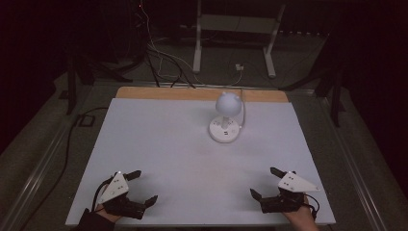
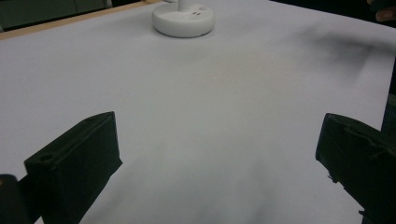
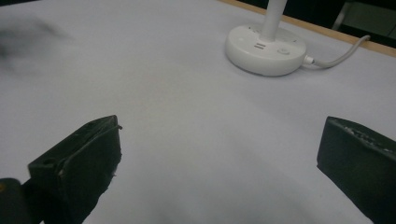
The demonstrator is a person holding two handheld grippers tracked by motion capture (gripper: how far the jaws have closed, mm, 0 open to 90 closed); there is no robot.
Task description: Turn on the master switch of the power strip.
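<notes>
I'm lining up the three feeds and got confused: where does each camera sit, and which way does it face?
High view: above the person's side, looking forward and down on the white table; both hands with left gripper and right gripper show at the bottom.
Left gripper view: low on the left gripper, facing the lamp; its open jaws show.
Right gripper view: low on the right gripper, facing the lamp and its cable; its open jaws show.
All three share the lamp's base.

bare white table (image 1: 159,144), lamp (image 1: 226,118) standing alone at far middle
</notes>
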